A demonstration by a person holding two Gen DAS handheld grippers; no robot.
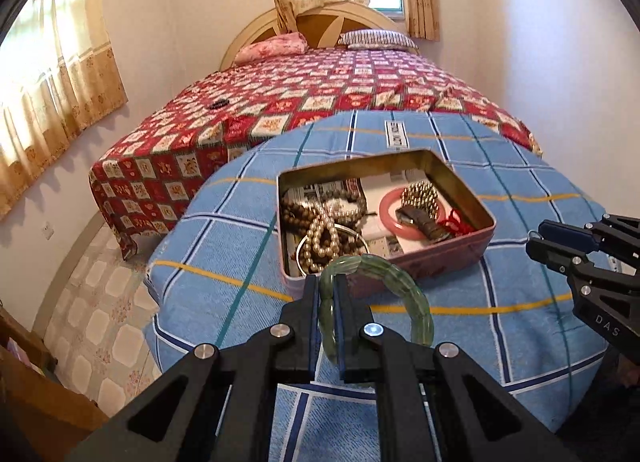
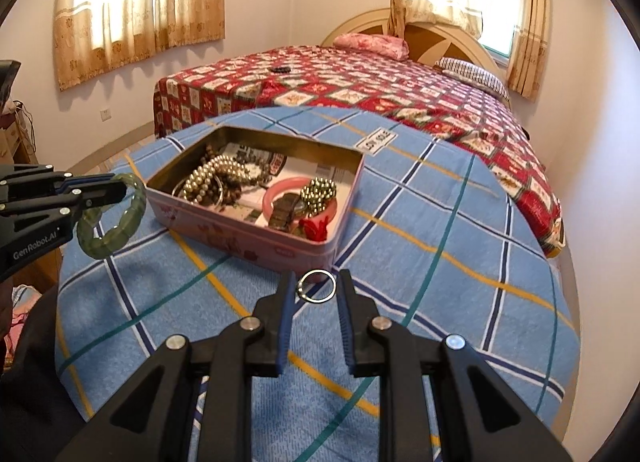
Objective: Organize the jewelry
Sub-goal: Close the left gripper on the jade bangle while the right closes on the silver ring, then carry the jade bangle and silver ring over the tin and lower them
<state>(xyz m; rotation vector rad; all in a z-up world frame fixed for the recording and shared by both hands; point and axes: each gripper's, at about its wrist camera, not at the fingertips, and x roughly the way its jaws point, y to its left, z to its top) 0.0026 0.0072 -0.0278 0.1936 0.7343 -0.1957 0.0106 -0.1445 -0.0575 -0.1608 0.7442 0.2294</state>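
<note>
Two bracelets held above a blue checked cloth, one in each gripper, in front of an open pink tin.

The left gripper [image 1: 325, 286] has its jaws pinched tight on a translucent green stone bangle of faceted segments [image 1: 416, 302], which hangs clear of the cloth just before the tin's near wall; the right gripper [image 2: 316, 288] holds a thin silver-coloured metal ring bracelet [image 2: 317, 286] across its narrowly parted jaws — whether the pads press on both sides is hard to tell. One rectangular pink metal tin with a floral print [image 2: 256, 240], lid off, stands on the blue cloth with yellow, navy and teal lines [image 2: 440, 262]. Inside lie a pink smooth ring bangle [image 1: 390, 222], cream pearl strands [image 1: 320, 238], brown wooden beads [image 1: 292, 214], a gold bead bracelet [image 1: 420, 194] and a red knotted piece [image 1: 456, 224]. Behind stands one bed under a red patterned cover [image 1: 280, 102] with two pillows.
</note>
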